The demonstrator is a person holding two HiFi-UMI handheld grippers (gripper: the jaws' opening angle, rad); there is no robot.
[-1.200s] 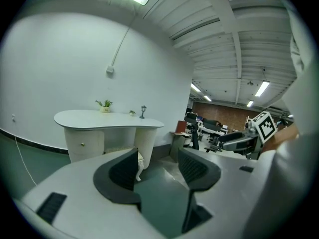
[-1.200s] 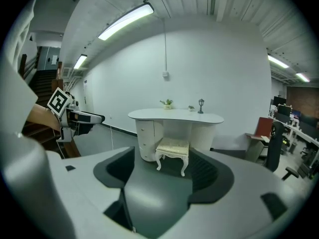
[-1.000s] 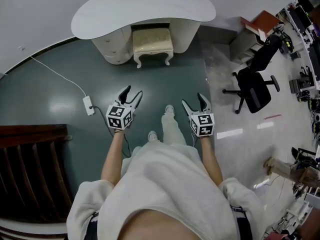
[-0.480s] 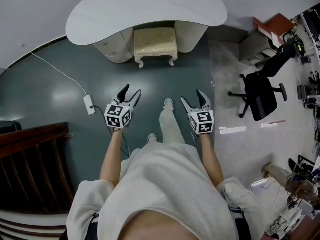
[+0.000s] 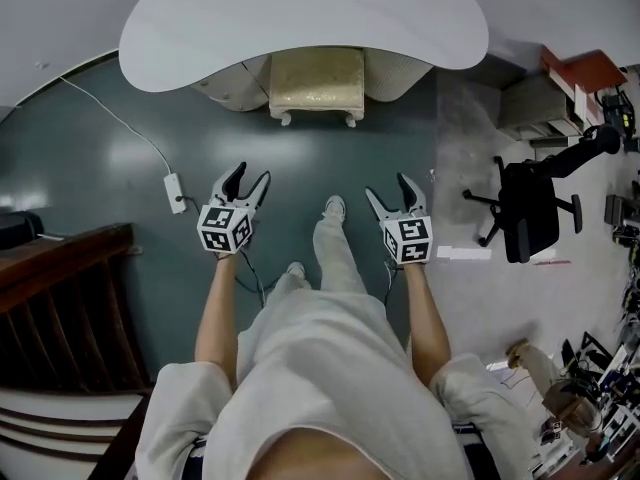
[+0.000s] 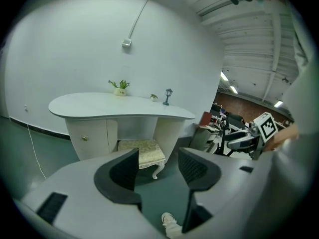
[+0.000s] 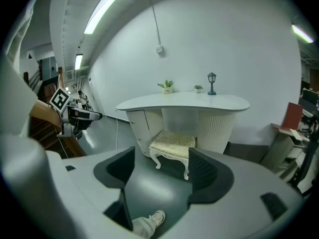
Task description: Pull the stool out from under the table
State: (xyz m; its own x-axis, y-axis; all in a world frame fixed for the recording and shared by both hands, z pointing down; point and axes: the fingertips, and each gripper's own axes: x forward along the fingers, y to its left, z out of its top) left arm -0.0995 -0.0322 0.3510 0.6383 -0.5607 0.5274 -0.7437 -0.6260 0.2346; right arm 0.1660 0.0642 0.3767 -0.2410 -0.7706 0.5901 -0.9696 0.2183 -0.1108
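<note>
Closing in on the stool (image 5: 316,80) is the step I judge to be in hand. It stands in the knee gap under the counter (image 5: 300,13), with the cushion's front and the two front legs showing past the rim in the head view. My left tool (image 5: 249,174) and right tool (image 5: 389,188) both hang over the green floor (image 5: 90,168), well apart from the stool. Each has its jaws spread with nothing between them; through each pair I see only floor, a shoe and the stool beyond.

To do this well, I would bring the tools in low, one to each front corner of the seat. I would pinch the pale frame under the cushion, not the padding, which looks soft and likely to slip. The gap looks snug between the two pedestals, so I would draw both sides back evenly and straight, or a leg may catch. My own feet stand in the stool's path and should step clear. The power strip (image 5: 175,192) lies off to the left, probably out of the way.
</note>
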